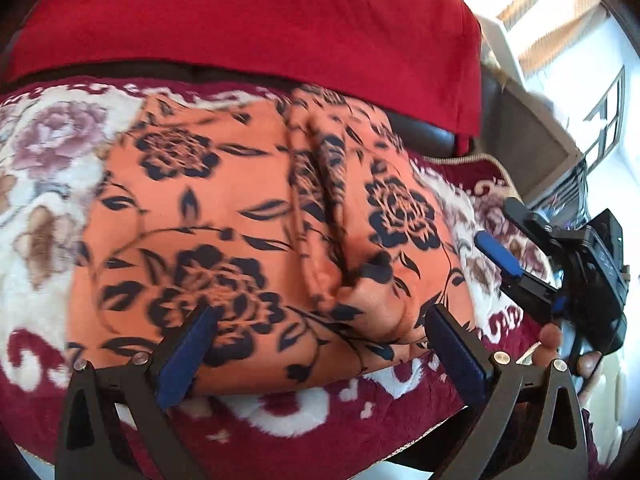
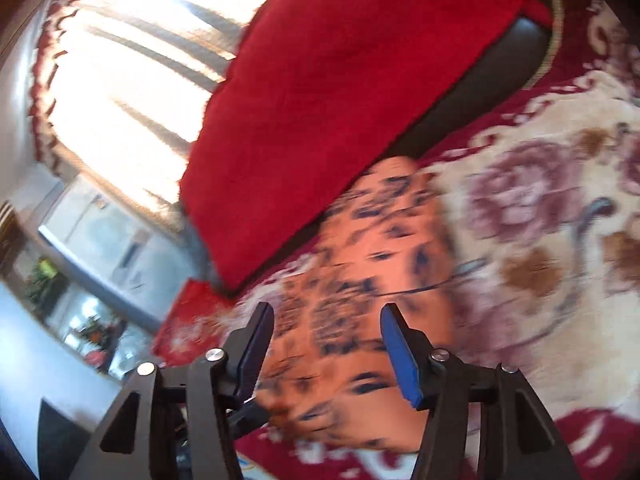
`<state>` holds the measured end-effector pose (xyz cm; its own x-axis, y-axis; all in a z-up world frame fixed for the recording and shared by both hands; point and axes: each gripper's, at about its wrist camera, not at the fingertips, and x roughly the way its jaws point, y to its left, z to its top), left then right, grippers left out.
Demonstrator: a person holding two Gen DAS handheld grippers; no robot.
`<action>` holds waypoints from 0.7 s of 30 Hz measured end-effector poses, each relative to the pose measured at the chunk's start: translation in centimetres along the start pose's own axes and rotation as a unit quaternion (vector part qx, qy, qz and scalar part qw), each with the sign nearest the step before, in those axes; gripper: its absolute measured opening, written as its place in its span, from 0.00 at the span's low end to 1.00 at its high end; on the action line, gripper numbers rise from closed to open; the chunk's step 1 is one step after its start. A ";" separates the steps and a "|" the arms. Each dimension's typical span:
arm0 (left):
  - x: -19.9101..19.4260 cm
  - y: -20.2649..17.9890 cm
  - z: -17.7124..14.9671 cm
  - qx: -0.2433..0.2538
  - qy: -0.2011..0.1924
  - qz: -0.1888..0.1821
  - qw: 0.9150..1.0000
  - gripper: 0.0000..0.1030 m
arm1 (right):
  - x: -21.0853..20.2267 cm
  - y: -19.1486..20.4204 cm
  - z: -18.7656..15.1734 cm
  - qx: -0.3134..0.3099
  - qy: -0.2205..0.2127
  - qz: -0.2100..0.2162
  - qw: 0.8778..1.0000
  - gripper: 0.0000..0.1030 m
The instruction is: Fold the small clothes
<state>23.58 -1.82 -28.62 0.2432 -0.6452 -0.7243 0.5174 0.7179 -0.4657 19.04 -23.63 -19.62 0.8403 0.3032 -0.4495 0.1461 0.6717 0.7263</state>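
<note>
An orange garment (image 1: 256, 208) printed with dark navy flowers lies spread on a cream and maroon floral blanket (image 1: 48, 184), with a raised fold running down its middle. My left gripper (image 1: 320, 314) hovers over the garment's near edge, jaws wide open, and nothing sits between the blue pads (image 1: 184, 356). My right gripper (image 1: 506, 230) appears at the garment's right side, open, above the blanket. In the right wrist view the same garment (image 2: 360, 248) is blurred, and my right gripper (image 2: 328, 310) stands open over it without gripping the cloth.
A red throw (image 1: 248, 20) (image 2: 340, 80) covers the dark sofa back (image 1: 424, 132) behind the garment. A bright curtained window (image 2: 120, 80) and furniture lie beyond. A person's fingers (image 1: 552, 336) hold the right gripper's handle.
</note>
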 end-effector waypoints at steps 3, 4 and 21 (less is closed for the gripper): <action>0.2 -1.0 0.2 0.004 -0.020 -0.029 0.999 1.00 | 0.6 -2.8 0.1 0.028 -0.004 -0.022 0.999 0.55; 0.3 -1.3 0.3 0.004 -0.026 -0.037 0.999 1.00 | 0.5 -3.6 0.2 0.039 0.000 -0.029 0.999 0.55; -0.4 -1.1 1.2 -0.047 -0.101 -0.082 0.990 0.20 | 2.2 -7.4 0.0 0.111 0.035 0.041 0.992 0.55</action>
<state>23.93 -2.68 -27.19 0.3256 -0.7879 -0.5228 0.4874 0.6136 -0.6212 19.84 -27.92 -25.94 0.8172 0.4024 -0.4126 0.1957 0.4796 0.8554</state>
